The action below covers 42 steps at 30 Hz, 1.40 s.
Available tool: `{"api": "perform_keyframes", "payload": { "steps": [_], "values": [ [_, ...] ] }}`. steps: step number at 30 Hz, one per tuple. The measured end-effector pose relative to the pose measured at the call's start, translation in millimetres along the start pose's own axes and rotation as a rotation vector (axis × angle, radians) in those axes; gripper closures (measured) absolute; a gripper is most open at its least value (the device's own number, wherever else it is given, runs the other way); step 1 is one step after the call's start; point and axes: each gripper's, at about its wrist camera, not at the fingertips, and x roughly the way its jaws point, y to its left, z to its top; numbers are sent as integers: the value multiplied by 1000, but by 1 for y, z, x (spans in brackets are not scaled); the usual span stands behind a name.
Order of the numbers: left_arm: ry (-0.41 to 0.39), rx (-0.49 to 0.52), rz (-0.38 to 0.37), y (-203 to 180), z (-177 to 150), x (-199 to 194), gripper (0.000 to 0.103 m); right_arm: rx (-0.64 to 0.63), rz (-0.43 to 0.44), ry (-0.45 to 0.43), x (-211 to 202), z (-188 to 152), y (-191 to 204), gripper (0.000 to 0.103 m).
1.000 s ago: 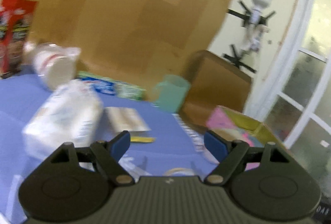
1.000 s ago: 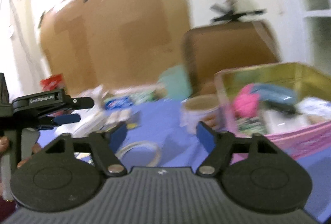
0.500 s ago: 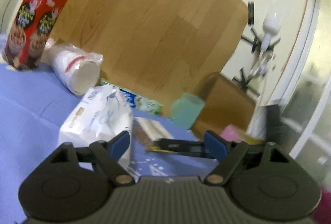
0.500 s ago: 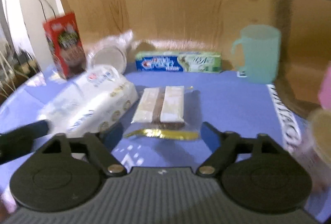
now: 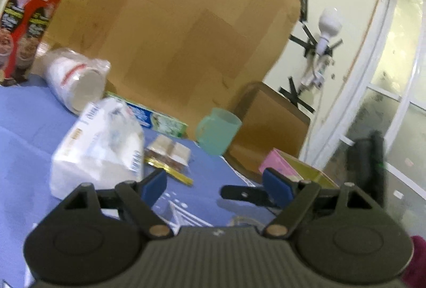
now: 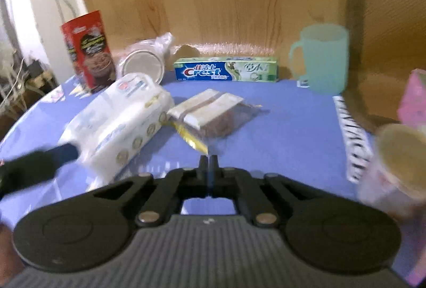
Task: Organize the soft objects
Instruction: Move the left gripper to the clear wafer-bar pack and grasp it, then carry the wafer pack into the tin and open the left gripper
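Note:
A clear snack bag with a gold seal lies mid-table on the blue cloth, turned with one corner toward me. My right gripper is shut on that near corner, where the gold seal ends. A white tissue pack lies just left of the bag. In the left wrist view the tissue pack sits ahead and left of my left gripper, which is open and holds nothing. The snack bag is beyond its left pad.
Along the back stand a red box, a sleeve of cups, a toothpaste box and a green mug. A pink box and a paper cup are at the right. Cardboard walls the far side.
My right gripper swung left from the pink box to the snack bag and closed at its corner. The bag has turned. My left gripper stayed open and drifted toward the tissue pack.

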Motion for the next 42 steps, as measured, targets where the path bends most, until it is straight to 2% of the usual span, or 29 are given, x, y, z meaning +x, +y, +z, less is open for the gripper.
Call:
{"api": "perform_keyframes", "payload": {
  "steps": [3, 4, 5, 7, 9, 12, 13, 16, 18, 19, 20, 24, 28, 30, 32, 35, 36, 37, 38, 39, 40, 42],
  "values": [
    [13, 38, -2, -17, 5, 7, 18, -62, -41, -19, -18, -10, 4, 95],
    [14, 60, 8, -26, 10, 13, 13, -78, -52, -31, -18, -10, 4, 94],
    [17, 80, 33, -32, 15, 20, 8, -86, -59, -39, -19, -9, 2, 91],
    [34, 156, 96, -44, 29, 46, 6, -64, -56, -47, -13, -7, -2, 75],
    [70, 252, 183, -54, 42, 79, 3, -48, -54, -55, -13, -8, -3, 70],
    [177, 366, 352, -51, 53, 139, 1, -49, -62, -80, -20, -17, -3, 64],
    [232, 368, 396, -44, 54, 159, 1, -38, -61, -87, -24, -20, -4, 61],
    [356, 326, 484, -21, 53, 199, 1, 17, -53, -83, -29, -28, -12, 60],
    [402, 323, 528, -12, 49, 213, 2, 43, -45, -81, -32, -33, -16, 60],
    [416, 323, 523, -9, 46, 215, 12, 48, -42, -83, -33, -34, -17, 60],
    [454, 290, 498, -7, 44, 216, 31, 49, -42, -88, -35, -35, -17, 60],
    [469, 236, 448, -15, 34, 196, 35, 50, -57, -114, -41, -40, -20, 60],
    [499, 110, 302, -36, 20, 156, 35, 64, -39, -111, -45, -47, -20, 59],
    [486, 75, 255, -46, 10, 129, 35, 56, -20, -103, -46, -51, -15, 56],
    [457, 71, 253, -54, 0, 104, 35, 47, 14, -92, -48, -55, -9, 51],
    [440, 47, 258, -56, -10, 72, 35, 11, 61, -79, -51, -62, 5, 39],
    [438, 44, 257, -57, -14, 61, 35, -5, 72, -75, -51, -63, 10, 33],
    [426, 46, 250, -57, -15, 52, 28, -18, 86, -68, -51, -66, 16, 30],
    [418, 55, 239, -60, -17, 45, 12, -26, 103, -57, -50, -68, 20, 30],
    [411, 73, 239, -62, -18, 38, 4, -36, 120, -44, -48, -70, 25, 30],
    [391, 91, 240, -64, -19, 32, 0, -47, 126, -35, -46, -73, 28, 30],
    [357, 122, 233, -65, -17, 17, 0, -82, 117, -28, -44, -78, 36, 30]
  ]
}}
